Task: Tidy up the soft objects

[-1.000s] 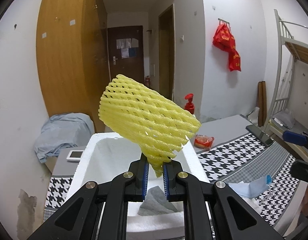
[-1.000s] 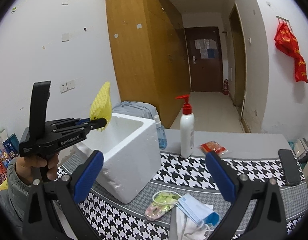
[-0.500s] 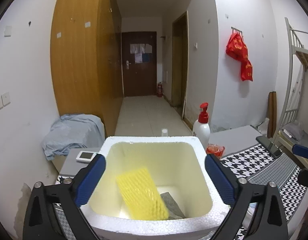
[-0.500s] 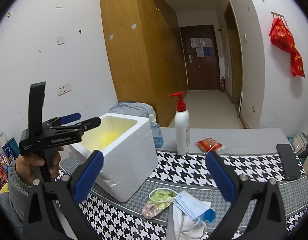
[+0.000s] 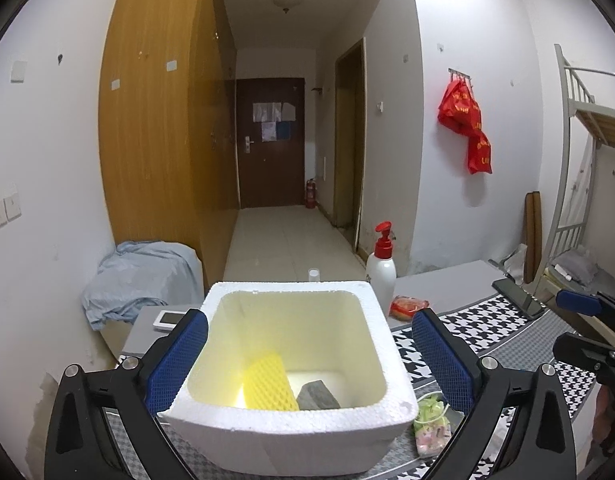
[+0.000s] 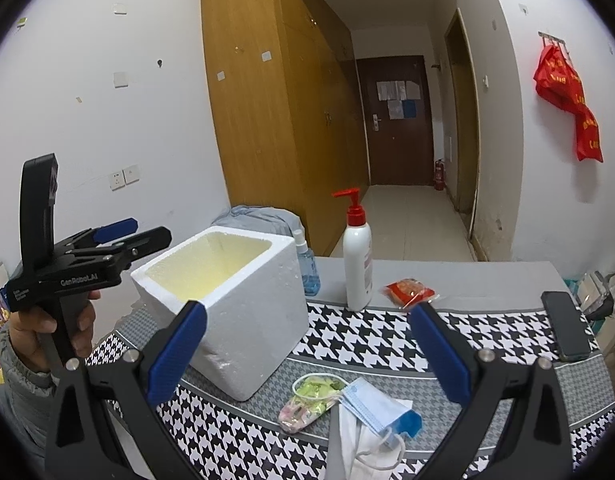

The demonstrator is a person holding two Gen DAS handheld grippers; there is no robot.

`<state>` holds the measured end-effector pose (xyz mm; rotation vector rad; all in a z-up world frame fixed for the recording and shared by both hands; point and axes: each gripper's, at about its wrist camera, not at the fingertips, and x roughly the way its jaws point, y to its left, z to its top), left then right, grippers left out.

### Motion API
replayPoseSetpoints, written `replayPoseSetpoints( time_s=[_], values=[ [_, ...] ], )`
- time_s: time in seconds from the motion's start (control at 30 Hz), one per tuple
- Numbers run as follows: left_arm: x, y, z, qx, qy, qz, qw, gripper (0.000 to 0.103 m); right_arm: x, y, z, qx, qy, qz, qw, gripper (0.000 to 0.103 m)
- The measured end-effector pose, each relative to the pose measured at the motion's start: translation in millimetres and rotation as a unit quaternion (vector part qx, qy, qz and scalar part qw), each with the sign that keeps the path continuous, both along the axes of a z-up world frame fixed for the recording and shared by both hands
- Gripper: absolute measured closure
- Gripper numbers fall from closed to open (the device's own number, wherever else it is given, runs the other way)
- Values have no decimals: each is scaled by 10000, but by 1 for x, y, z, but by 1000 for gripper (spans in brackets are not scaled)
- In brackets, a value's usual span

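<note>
The left wrist view looks straight down into the white foam box (image 5: 291,432), so it's the only one showing what's inside: the yellow foam net (image 5: 269,384) lying on the bottom toward the left, with a grey sponge (image 5: 317,396) just beside it on the right. The right wrist view only catches the box from outside, its yellowish inner wall and nothing on the bottom. That view does show the whole left gripper (image 6: 143,236) from the side, held in a hand (image 6: 51,324) just left of the box rim, and the white lettering on its body reads "GenRobot.AI". No other writing is readable; the label on the red-pump lotion bottle (image 6: 357,264) is too small to tell. The left gripper (image 5: 307,360) is spread wide with nothing in it, blue pads either side of the box, and the net sits below and between them, not touched. The right gripper (image 6: 307,356) is also spread wide and empty, hovering over the houndstooth cloth (image 6: 367,340), with a floral pouch (image 6: 311,400) and a blue face mask (image 6: 377,408) lying near it in front, right of the box.
</note>
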<state>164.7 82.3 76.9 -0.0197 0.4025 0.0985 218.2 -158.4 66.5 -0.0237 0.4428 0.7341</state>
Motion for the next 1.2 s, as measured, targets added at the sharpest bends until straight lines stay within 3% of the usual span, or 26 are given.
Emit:
replayPoseSetpoints(
  time_s=[0.9,1.2],
  values=[
    [-65,-33,18,181,-322,56,9993,1,-57,-31,12,133,-318,-11,9994,0],
    [-96,-47,7,90,-511,11,9987,1,-83,-46,3,155,-608,-137,9979,0]
  ],
)
